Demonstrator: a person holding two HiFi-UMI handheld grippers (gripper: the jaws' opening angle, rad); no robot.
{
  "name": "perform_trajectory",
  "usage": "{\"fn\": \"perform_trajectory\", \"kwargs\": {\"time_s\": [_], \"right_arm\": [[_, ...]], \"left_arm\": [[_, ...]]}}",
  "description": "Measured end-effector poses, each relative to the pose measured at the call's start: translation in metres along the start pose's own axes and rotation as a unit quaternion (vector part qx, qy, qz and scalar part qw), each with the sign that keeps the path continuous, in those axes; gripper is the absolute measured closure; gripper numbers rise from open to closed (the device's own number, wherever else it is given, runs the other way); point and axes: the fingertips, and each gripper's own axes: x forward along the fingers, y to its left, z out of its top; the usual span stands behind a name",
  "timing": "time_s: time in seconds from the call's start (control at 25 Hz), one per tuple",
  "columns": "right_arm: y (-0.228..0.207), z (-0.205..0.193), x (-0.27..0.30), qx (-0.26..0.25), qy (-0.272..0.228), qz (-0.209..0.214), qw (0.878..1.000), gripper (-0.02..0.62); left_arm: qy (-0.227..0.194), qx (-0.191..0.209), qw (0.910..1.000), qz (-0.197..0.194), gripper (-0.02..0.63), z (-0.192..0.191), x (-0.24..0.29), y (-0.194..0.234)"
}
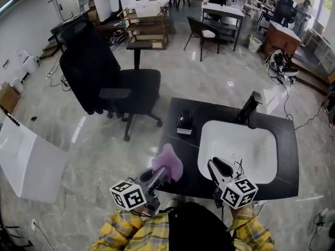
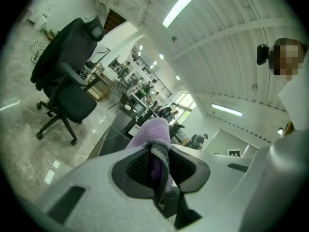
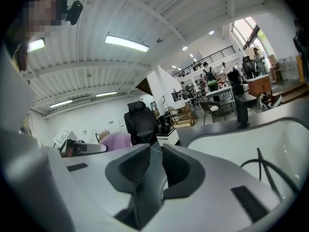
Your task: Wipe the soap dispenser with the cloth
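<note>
The soap dispenser (image 1: 184,122), black on a pale base, stands on the black counter (image 1: 285,140) left of the white sink (image 1: 208,140). It also shows far ahead in the right gripper view as the soap dispenser (image 3: 165,124). A purple cloth (image 1: 168,162) is pinched in my left gripper (image 1: 160,174), held just off the counter's near left corner, apart from the dispenser. In the left gripper view the cloth (image 2: 154,129) bulges out past the left gripper (image 2: 157,153). My right gripper (image 1: 219,167) hovers over the sink's near rim; the right gripper (image 3: 155,154) shows a narrow gap with nothing in it.
A black faucet (image 1: 250,107) rises behind the sink. A black office chair (image 1: 104,80) stands on the marble floor to the left of the counter. A white slab (image 1: 26,161) lies at the far left. Desks, chairs and shelves fill the back of the room.
</note>
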Motion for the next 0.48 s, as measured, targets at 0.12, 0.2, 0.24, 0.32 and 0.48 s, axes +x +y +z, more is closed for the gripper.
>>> {"fn": "perform_trajectory", "kwargs": {"time_s": [0.12, 0.2, 0.24, 0.32, 0.48], "right_arm": [[0.001, -0.006, -0.009, 0.006, 0.000, -0.009, 1.000, 0.531], [0.002, -0.011, -0.015, 0.012, 0.001, -0.015, 1.000, 0.534], [0.003, -0.015, -0.018, 0.016, 0.004, -0.017, 1.000, 0.537], [0.006, -0.024, -0.021, 0.024, 0.009, -0.020, 0.999, 0.541], [0.011, -0.034, -0.026, 0.032, 0.018, -0.025, 0.999, 0.555]], "left_arm": [[-0.004, 0.033, 0.9992, 0.023, 0.541, 0.001, -0.012, 0.005], [-0.006, 0.049, 0.9981, 0.035, 0.541, 0.001, -0.020, 0.007], [-0.008, 0.055, 0.9977, 0.040, 0.541, 0.002, -0.024, 0.008], [-0.011, 0.066, 0.9965, 0.050, 0.541, 0.002, -0.031, 0.010], [-0.018, 0.067, 0.9950, 0.072, 0.541, -0.001, -0.044, 0.016]]}}
